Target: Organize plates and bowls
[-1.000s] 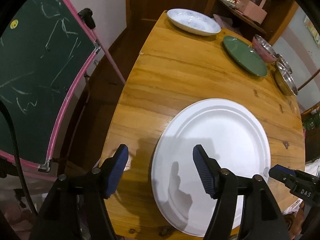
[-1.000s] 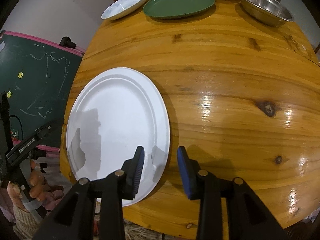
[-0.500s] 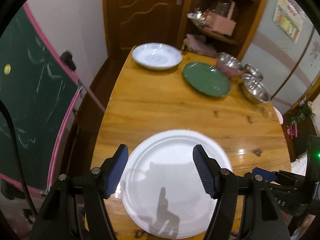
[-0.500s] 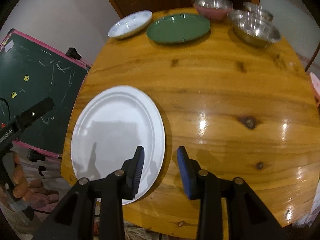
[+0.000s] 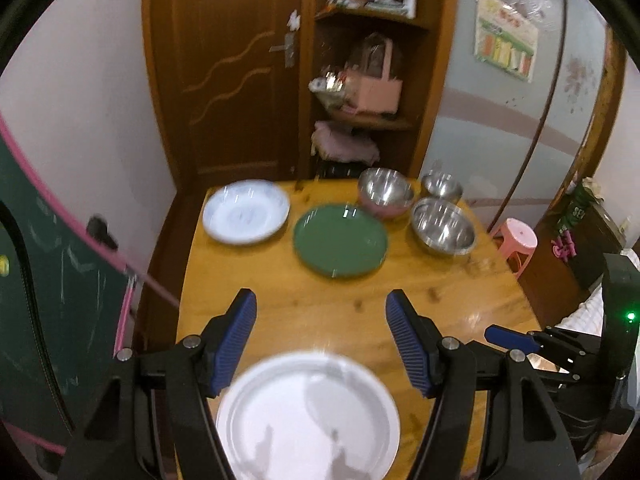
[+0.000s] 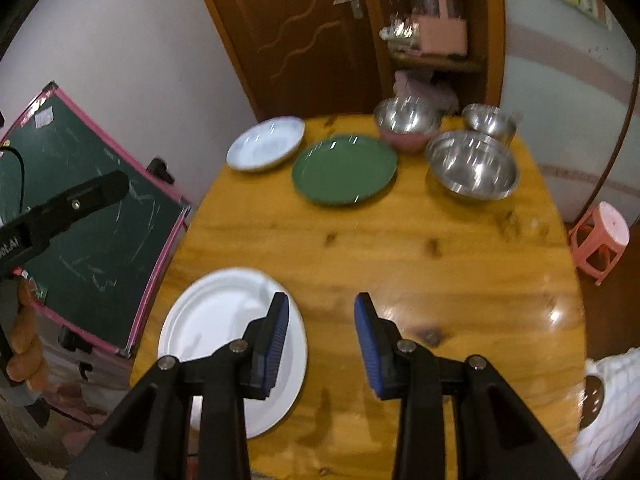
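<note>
Now both grippers, left and right, above tabletop, fingers apart, empty; white plate below.

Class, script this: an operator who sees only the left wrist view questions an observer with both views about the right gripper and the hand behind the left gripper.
Operator: I see just one tip of the right gripper. Is it holding anything?
Observer: No. The right gripper is open, with nothing gripped between its pads.
Operator: What carries my left gripper?
Observer: A person's hand at the right view's left edge, fingers curled below the left gripper.
</note>
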`<act>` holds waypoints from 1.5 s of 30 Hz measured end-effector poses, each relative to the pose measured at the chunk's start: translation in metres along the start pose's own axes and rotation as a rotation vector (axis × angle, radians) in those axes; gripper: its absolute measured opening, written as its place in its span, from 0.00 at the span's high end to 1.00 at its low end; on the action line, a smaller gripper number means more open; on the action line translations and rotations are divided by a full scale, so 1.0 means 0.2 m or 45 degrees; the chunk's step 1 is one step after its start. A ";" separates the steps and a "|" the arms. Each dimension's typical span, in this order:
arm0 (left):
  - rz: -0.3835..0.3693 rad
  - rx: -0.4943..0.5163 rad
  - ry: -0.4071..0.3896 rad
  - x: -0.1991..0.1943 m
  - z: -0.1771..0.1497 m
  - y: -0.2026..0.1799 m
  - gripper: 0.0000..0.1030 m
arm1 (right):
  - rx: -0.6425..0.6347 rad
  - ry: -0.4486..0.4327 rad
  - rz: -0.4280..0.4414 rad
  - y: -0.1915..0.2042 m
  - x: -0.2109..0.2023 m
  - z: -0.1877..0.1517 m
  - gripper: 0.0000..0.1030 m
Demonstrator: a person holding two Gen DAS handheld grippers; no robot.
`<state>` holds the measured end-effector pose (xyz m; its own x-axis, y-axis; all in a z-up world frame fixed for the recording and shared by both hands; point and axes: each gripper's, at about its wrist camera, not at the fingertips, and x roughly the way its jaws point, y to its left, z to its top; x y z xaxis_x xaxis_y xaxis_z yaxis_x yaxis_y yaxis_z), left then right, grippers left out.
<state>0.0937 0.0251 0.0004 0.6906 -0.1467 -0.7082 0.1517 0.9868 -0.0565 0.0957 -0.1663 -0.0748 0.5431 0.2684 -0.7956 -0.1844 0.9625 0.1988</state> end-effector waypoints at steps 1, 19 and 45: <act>-0.002 0.011 -0.019 0.00 0.06 -0.02 0.35 | 0.004 -0.016 -0.006 -0.01 -0.01 0.03 0.67; 0.109 -0.029 -0.079 0.48 0.62 -0.06 0.32 | 0.079 -0.058 -0.079 -0.29 0.16 0.63 0.67; -0.023 -0.447 0.449 1.69 0.29 0.31 0.36 | 0.265 0.367 0.060 -0.50 1.17 0.82 0.67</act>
<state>0.3773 0.0331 -0.2027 0.3997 -0.1918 -0.8963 -0.1276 0.9567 -0.2616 0.3757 -0.1942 -0.1879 0.2793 0.3193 -0.9055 -0.0167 0.9446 0.3279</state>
